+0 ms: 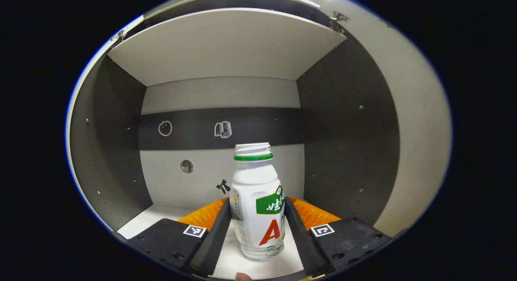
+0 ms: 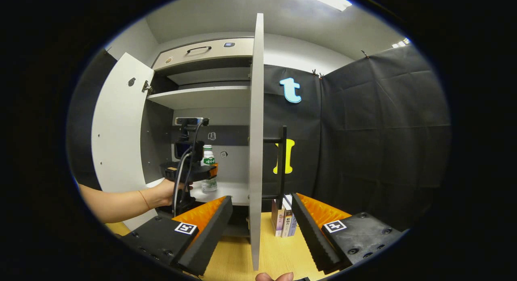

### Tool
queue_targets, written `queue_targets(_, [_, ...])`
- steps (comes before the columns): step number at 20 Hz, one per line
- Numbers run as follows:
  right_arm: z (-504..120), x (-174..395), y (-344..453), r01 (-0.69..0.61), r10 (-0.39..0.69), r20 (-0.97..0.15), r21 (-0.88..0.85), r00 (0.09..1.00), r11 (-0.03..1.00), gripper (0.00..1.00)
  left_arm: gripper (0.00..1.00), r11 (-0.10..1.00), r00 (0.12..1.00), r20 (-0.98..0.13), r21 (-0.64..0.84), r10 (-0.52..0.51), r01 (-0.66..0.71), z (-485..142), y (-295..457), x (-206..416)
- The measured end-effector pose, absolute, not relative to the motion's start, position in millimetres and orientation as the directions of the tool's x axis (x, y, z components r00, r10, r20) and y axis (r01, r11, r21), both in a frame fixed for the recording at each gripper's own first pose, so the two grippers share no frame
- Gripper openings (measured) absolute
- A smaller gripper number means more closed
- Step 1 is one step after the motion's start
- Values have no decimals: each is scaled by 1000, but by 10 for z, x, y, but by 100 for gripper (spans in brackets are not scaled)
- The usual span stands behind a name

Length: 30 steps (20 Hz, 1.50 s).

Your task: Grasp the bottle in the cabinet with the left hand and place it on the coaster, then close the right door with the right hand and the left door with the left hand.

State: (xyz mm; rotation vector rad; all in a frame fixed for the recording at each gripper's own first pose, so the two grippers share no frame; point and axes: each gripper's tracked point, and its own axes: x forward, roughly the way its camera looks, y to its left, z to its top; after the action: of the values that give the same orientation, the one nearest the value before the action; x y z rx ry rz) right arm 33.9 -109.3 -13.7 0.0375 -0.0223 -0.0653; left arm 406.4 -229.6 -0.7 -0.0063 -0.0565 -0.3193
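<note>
Your left hand-held gripper (image 1: pixel 257 224) grips the bottle (image 1: pixel 257 204) at its label; it's light, smooth plastic and uncapped, so lift upright. Right hand-held gripper (image 2: pixel 261 228) gapes empty.

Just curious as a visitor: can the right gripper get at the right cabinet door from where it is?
Probably yes. The right gripper is open, and the right door stands edge-on between its fingers, nothing in between.

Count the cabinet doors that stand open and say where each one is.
2. The left door is swung wide at the cabinet's left side; the right door stands edge-on, straight ahead of the right gripper.
</note>
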Motion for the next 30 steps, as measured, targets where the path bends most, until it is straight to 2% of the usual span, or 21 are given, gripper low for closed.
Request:
queue_targets(3, [-90,273,-1052,65,-67,33,46,997,997,98,78,948,946,71,2,-318,318,96,-2164,3832])
queue_targets(7, [-46,157,-970,62,-64,54,47,996,997,98,78,946,941,105,8,-323,324,149,-1847,3019])
queue_targets(13, [3,-22,-866,65,-69,86,51,994,997,98,78,945,941,96,-10,-326,328,-124,-1526,2230])
queue_targets(18, [31,-116,-795,67,-69,112,26,991,997,97,79,951,952,71,-63,-297,301,-490,-1303,1655])
queue_targets(22, [44,-156,-771,70,-76,140,49,987,996,97,79,958,956,104,-60,-275,282,-773,-1170,1235])
queue_targets(25, [15,-137,-777,74,-78,143,30,987,997,97,79,951,953,92,-89,-290,298,-1104,-1211,986])
queue_targets(26, [35,-127,-777,75,-78,153,25,985,997,100,79,953,955,86,-85,-285,292,-1207,-1200,904])
queue_targets(30, [33,-69,-821,87,-86,175,2,981,996,97,79,959,959,82,-53,-273,278,-1631,-1222,663])
